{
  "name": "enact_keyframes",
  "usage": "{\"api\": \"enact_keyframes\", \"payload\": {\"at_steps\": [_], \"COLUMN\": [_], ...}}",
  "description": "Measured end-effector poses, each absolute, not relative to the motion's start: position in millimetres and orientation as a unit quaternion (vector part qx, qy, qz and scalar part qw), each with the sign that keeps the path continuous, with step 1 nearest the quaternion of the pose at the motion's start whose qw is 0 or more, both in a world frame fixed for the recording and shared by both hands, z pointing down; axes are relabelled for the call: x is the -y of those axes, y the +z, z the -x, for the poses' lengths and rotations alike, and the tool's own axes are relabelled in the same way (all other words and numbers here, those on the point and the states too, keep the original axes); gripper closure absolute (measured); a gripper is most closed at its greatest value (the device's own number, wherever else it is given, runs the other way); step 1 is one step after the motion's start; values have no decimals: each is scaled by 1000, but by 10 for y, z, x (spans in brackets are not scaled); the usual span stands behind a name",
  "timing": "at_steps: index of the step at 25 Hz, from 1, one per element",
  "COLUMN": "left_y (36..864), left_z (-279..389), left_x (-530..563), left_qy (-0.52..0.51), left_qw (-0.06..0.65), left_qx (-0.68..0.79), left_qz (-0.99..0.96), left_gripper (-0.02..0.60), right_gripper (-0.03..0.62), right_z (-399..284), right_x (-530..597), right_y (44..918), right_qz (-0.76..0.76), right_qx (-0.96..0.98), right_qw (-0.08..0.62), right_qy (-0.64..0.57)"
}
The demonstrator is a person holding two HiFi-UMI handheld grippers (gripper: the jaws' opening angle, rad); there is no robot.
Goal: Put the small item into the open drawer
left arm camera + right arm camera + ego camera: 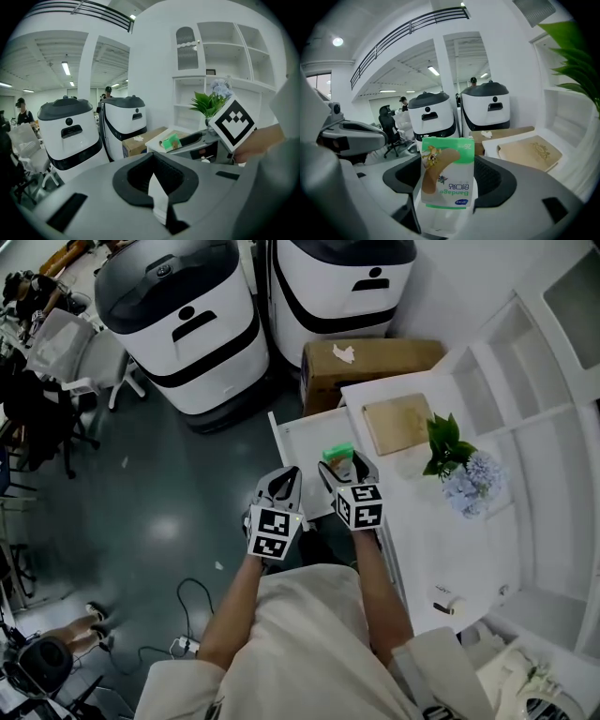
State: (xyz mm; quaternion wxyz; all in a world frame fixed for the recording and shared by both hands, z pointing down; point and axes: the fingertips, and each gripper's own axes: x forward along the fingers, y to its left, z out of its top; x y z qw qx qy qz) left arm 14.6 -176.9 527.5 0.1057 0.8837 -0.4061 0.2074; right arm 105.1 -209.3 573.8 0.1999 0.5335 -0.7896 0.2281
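Note:
The small item is a green and white bandage box (446,176), upright between the jaws of my right gripper (445,201), which is shut on it. From the head view the box (338,452) and right gripper (343,465) hang over the open white drawer (296,435), which sticks out from the table's left side. My left gripper (283,482) is close on the left, near the drawer's front corner, shut with nothing in it. The left gripper view shows its own closed jaws (157,190) and the green box (171,141) beyond.
On the white table (441,549) lie a wooden board (397,423), a green plant (447,441) with pale blue flowers (474,484) and a small white thing (448,604). A cardboard box (370,360) and two white machines (183,315) stand behind the drawer. White shelving (525,362) is on the right.

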Motion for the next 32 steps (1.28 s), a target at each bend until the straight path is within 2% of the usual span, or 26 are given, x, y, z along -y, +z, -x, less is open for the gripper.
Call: {"api": "enact_keyframes", "payload": {"at_steps": [32], "left_y": [5405], "left_z": [47], "left_x": [2003], "left_qy": [211], "left_qw": [144], "left_qx": [431], "left_qz": [-866], "left_gripper": [565], "right_gripper": [229], "right_z": [-959], "right_x": [2592], "right_y": [7030], "right_qz": [-492], "right_qx": [758], "right_qw": [302], "right_qy": [303]}}
